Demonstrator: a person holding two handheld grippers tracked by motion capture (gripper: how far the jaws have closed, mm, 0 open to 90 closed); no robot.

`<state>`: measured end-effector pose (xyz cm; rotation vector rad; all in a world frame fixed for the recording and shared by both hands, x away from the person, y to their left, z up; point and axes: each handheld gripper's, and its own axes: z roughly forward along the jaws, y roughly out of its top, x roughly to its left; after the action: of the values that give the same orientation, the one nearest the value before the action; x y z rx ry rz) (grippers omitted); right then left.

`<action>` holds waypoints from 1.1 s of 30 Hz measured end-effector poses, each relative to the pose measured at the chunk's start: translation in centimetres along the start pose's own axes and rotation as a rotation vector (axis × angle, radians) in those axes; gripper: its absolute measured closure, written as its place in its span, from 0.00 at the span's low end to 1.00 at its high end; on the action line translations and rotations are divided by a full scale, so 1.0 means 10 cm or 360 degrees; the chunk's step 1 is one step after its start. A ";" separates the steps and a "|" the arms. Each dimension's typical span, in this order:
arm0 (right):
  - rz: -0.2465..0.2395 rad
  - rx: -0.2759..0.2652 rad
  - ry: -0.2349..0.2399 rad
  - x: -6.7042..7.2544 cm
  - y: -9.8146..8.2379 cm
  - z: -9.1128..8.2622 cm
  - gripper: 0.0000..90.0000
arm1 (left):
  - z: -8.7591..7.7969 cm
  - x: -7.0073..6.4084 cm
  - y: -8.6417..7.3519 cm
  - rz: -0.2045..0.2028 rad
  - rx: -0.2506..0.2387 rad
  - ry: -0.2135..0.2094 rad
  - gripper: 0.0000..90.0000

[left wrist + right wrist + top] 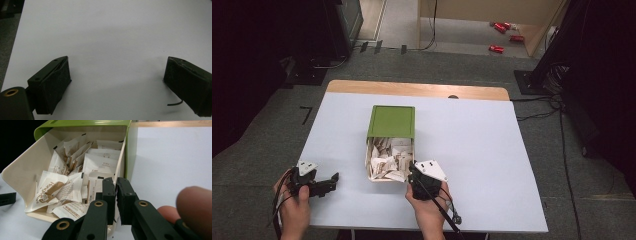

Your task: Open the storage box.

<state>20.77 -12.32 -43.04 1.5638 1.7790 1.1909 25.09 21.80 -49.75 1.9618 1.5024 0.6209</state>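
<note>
Drawer [373, 167] of packets [72, 182] sits pulled out of its green box [392, 121] at table centre, right gripper [116, 187] clamped on its 3 o'clock wall, left gripper [117, 72] wide open, empty at 8 o'clock.

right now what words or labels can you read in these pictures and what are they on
"HongMan": brown print on a white packet at the front left of the open drawer; it shows again, partly hidden, on another packet further back.
Small grey lines on the flat packets at the back: too small to read.
Packets in the high view: print blurred.
Green box, table, red things on the floor: no readable text.
</note>
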 end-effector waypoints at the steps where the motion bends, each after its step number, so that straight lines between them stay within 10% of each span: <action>1: 0.0001 0.0001 0.0002 0.01 -0.02 -0.03 0.96 | 0.00 0.00 0.00 0.0002 0.0002 0.0000 0.08; 33: -0.0011 0.0014 0.0036 0.07 -0.21 -0.31 0.95 | 0.00 0.00 0.00 0.0000 0.0002 0.0000 0.08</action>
<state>17.01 -12.46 -43.11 1.5537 1.8052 1.2035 25.10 21.80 -49.74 1.9626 1.5033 0.6202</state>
